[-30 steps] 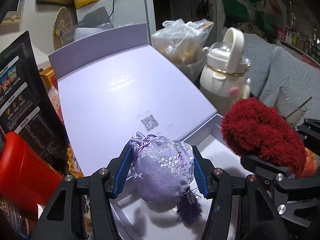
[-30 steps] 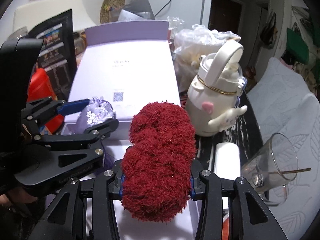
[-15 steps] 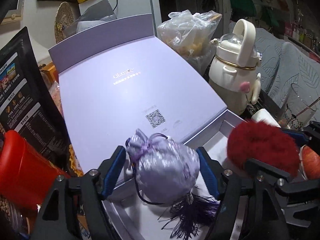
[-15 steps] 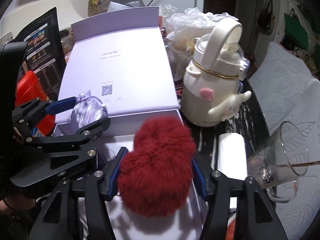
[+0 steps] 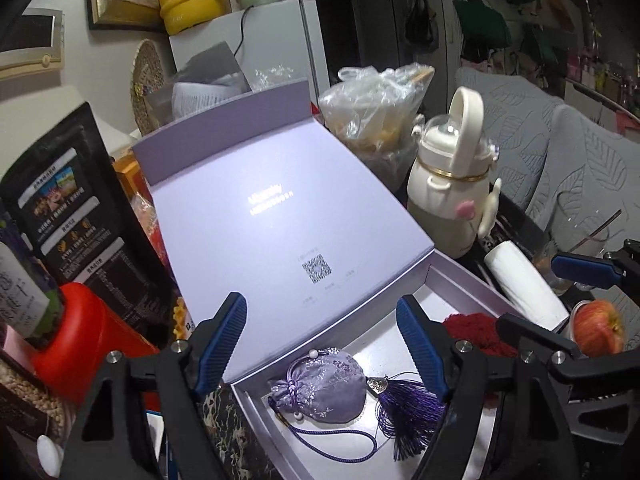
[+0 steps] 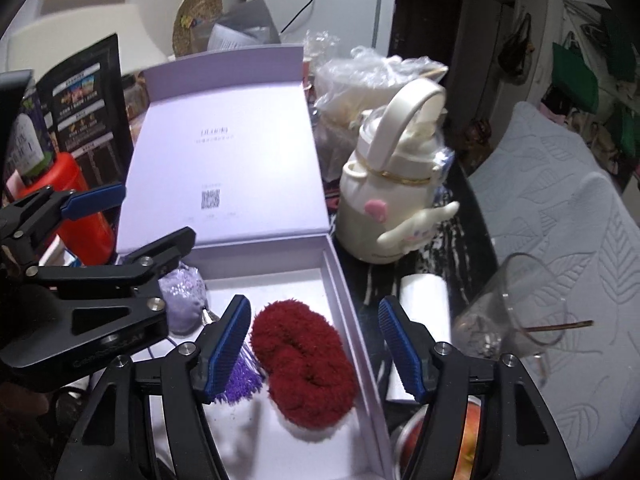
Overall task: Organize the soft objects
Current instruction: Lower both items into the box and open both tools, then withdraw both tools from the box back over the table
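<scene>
- Red plush piece [image 6: 303,364]: lying in the white box [image 6: 340,280], toward its right wall; in the left wrist view only a sliver is showing behind the right gripper's finger
- Lilac embroidered pouch [image 5: 320,386]: lying in the same box at its left end, purple tassel [image 5: 404,408] trailing toward the plush; in the right wrist view the left gripper's arm is covering most of it
- Left gripper [image 5: 322,344]: jaws opening, blue pads standing apart and clear of the pouch, which is lying below and between them, touching neither
- Right gripper [image 6: 314,344]: jaws opening, pads apart; the plush is sitting below and between them, free of both
- Box lid [image 5: 260,216]: standing open, leaning back behind the box, printed code on its inner face
- Apple [image 5: 598,326]: partly cut off behind gripper parts, right of the box
- Glass [image 6: 516,304]: tilted, a thin stick resting inside; its other contents hard to make out
- Cream bottle [image 6: 394,196] and white roll [image 6: 424,300]: standing outside the box, to its right
</scene>
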`<state>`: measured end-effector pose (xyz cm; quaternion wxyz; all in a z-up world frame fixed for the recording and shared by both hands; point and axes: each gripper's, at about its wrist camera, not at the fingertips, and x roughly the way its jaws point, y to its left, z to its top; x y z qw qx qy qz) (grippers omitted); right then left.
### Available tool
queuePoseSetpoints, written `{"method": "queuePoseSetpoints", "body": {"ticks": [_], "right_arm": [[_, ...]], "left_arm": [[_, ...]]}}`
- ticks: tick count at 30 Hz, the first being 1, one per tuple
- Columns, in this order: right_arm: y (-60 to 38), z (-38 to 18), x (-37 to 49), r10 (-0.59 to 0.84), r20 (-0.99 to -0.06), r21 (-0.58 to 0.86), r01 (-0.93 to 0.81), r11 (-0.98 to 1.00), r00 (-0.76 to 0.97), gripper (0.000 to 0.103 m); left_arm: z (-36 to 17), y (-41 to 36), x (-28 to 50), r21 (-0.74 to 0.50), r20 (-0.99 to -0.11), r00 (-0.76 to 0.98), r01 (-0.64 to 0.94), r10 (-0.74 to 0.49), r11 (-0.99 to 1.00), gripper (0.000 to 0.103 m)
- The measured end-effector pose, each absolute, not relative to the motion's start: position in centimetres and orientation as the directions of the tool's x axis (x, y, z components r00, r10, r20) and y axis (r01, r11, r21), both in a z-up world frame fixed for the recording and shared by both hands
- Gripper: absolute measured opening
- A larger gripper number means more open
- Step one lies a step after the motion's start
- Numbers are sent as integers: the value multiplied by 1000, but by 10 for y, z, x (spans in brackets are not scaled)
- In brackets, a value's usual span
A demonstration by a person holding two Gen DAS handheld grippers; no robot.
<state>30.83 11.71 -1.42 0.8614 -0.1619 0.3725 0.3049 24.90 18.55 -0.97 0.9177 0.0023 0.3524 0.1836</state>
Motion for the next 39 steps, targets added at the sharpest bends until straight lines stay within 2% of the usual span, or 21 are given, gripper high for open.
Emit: {"method": "queuePoseSetpoints", "body": {"ticks": [25,39], "right_arm": [[59,104,214,436,-558,-115,-586,802,706,67],[10,136,135,454,-499,-87,-564,821,738,67]], "left_arm": [[111,128,148,117,-461,831,-291,312,949,77],[136,95,72,103,-391,874,-271,289,957,77]]}}
